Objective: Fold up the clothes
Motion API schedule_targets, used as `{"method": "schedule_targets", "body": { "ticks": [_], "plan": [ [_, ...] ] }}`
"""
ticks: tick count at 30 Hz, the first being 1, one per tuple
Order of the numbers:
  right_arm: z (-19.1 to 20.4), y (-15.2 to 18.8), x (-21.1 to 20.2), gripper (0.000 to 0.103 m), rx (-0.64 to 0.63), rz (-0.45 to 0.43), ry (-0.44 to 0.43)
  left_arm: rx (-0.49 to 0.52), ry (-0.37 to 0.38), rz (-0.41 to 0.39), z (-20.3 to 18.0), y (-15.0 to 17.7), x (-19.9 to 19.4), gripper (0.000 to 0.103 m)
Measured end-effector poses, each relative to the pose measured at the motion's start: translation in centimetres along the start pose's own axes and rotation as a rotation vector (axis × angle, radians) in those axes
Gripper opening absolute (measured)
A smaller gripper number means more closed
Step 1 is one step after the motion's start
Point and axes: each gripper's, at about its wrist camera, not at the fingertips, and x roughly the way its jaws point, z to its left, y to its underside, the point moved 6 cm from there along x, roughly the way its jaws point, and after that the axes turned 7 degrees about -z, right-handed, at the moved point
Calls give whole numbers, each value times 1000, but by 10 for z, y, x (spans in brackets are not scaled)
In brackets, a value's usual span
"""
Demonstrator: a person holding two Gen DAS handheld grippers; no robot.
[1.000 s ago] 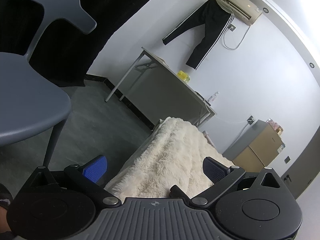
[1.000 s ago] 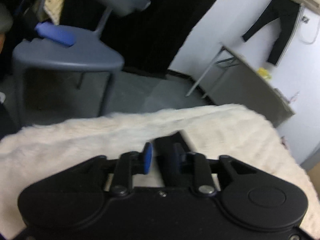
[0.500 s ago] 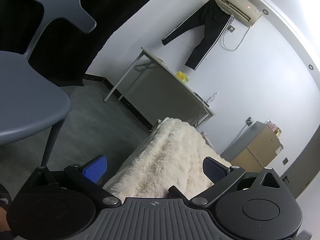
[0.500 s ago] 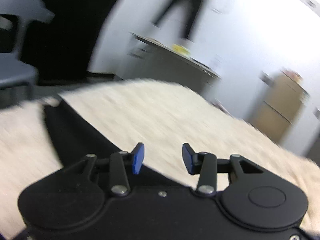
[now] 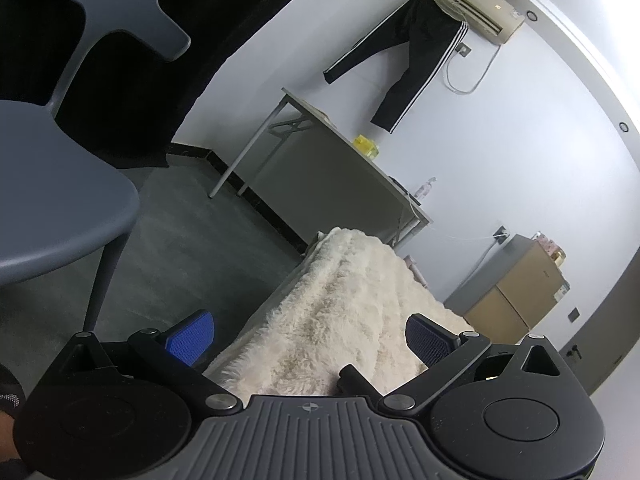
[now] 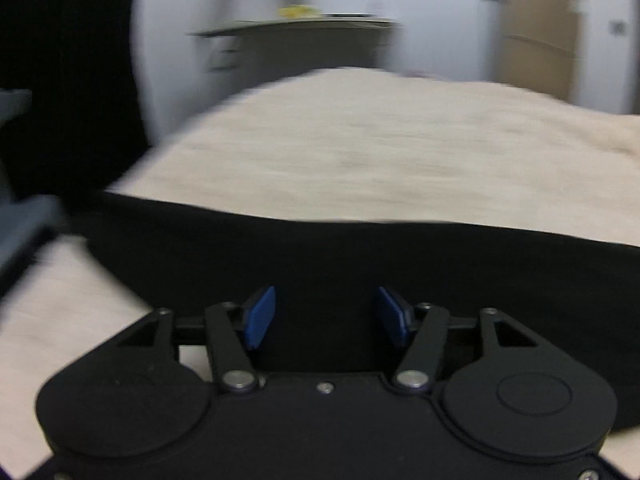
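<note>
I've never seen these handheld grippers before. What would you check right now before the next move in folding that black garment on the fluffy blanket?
1. Right gripper let go: ok, jaws opening, pads off the cloth.
2. Black garment lying on the cream blanket: ok.
3. Garment flat and its fold neat: cannot tell, picture blurred.
4. Left gripper free: ok, open, nothing between its pads.
5. Grey chair clear of the blanket: ok.
</note>
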Motion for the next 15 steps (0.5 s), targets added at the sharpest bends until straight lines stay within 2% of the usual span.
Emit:
{"method": "schedule_targets", "body": {
  "ticks": [2, 5, 7, 10, 13, 15],
  "plan": [
    [43, -16, -2, 56, 9, -19, -176, 12, -3, 3, -2, 0, -1, 101],
    [53, -32, -18, 57, -1, -78, -214, 17, 0, -3, -3, -1, -2, 101],
    [34, -38, -29, 58, 46, -85, -201, 9, 0, -2, -2, 0, 0, 101],
    [-9, -34, -45, 59, 72, -79, -138, 7, 7, 4, -3, 0, 2, 101],
    [-63, -19, -63, 59, 74, -66, -26, 8, 12, 17, -3, 2, 3, 101],
    [-130, -3, -86, 59, 97, -40, 125, 4, 11, 16, -3, 2, 3, 101]
  ]
}}
